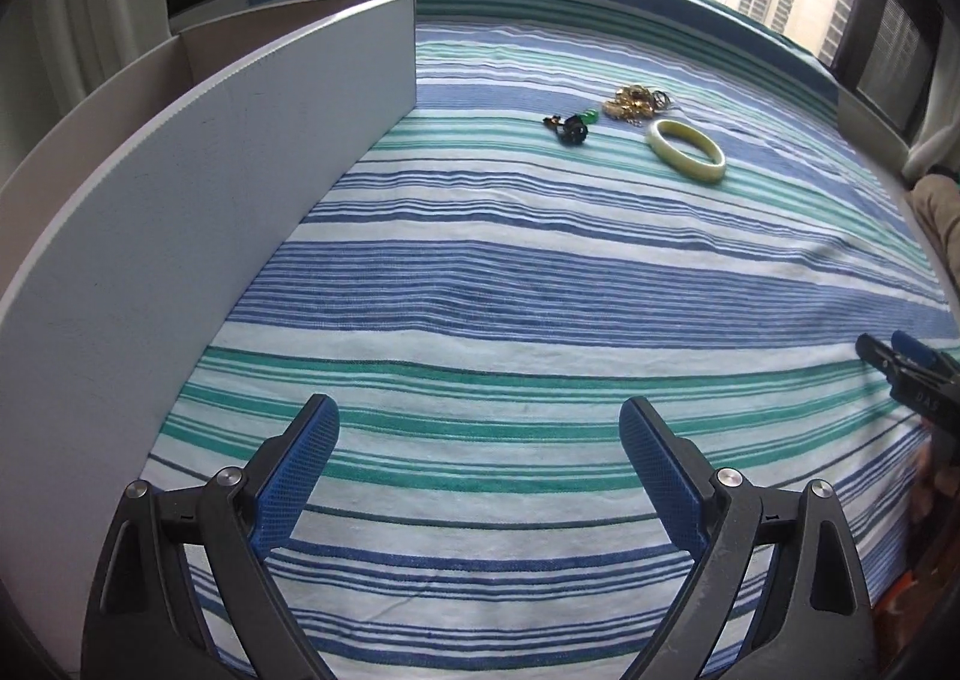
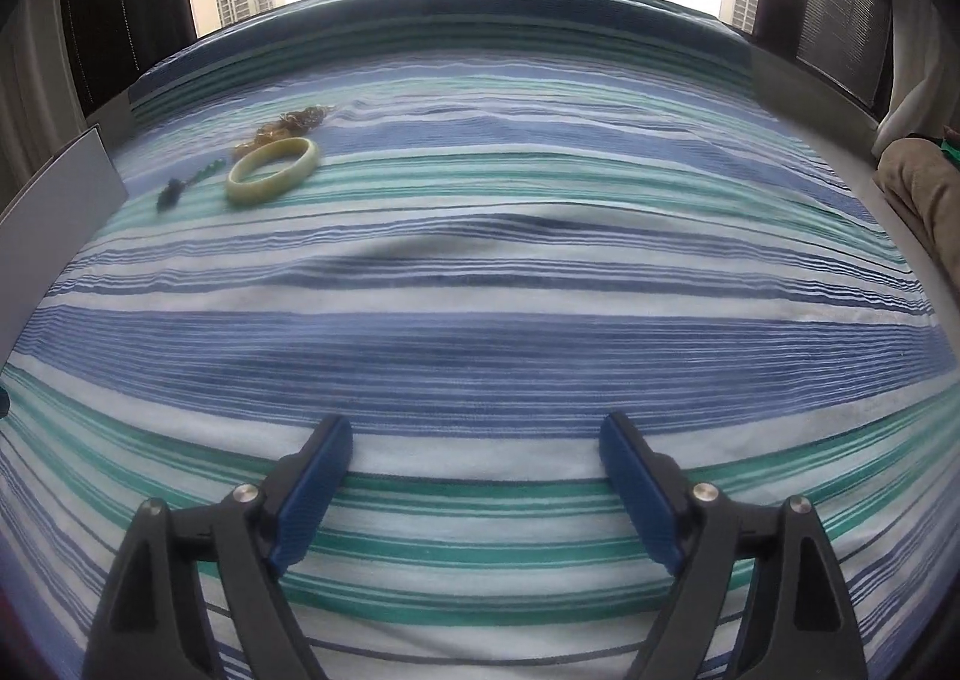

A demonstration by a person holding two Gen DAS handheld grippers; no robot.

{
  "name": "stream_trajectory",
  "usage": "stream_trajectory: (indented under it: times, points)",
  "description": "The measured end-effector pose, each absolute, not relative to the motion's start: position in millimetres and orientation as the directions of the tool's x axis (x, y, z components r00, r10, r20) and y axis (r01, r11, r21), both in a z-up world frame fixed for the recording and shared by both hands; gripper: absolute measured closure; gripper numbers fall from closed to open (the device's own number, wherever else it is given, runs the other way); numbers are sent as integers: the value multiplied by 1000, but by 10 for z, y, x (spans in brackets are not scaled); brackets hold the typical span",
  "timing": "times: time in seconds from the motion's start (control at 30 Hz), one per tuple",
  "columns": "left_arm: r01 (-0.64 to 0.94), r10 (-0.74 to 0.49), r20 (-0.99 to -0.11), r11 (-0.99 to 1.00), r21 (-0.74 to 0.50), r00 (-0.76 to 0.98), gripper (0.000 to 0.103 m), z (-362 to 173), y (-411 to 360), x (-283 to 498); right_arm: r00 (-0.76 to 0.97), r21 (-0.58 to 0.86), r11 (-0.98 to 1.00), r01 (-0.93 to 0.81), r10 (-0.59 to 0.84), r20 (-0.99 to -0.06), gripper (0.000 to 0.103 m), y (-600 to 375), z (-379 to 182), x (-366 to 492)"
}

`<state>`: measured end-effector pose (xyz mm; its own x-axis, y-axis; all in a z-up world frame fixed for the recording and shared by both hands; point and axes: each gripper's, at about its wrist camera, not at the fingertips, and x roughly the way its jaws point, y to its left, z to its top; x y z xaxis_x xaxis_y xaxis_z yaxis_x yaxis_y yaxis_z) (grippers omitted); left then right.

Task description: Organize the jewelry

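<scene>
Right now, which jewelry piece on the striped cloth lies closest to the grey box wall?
The small black and green beaded piece. It lies left of the gold chain pile and the pale cream bangle, nearest the grey box wall.

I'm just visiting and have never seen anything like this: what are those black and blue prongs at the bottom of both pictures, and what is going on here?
No robot here: a person holds a hand-held grasping tool in each hand, and a small wide-angle camera on each looks forward along its two fingers. One picture comes from the left tool, the other from the right tool; the blue parts are its gripping pads. Both tools are open and hold nothing.

They hover over a striped cloth. Far ahead lies the jewelry to be organized: a pale bangle, a tangle of gold chains behind it, and a small dark and green piece beside them. At the left stands a grey box wall. In the left view, the right tool peeks in at the right edge.
</scene>
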<state>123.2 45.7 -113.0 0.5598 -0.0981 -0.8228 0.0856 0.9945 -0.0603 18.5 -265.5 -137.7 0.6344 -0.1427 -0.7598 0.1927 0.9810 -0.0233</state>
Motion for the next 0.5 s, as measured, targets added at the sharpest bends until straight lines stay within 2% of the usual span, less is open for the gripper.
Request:
stream_trajectory:
  times: [0.3, 0.5]
  points:
    - [82, -70, -818, 996, -28, 571, 8, -1339, 422, 1278, 634, -21, 981, 191, -140, -761, 14, -2655, -1376, 176]
    - [98, -67, -816, 995, -13, 575, 3, -1364, 392, 1290, 634, -20, 981, 191, -139, -761, 14, -2658, -1376, 177]
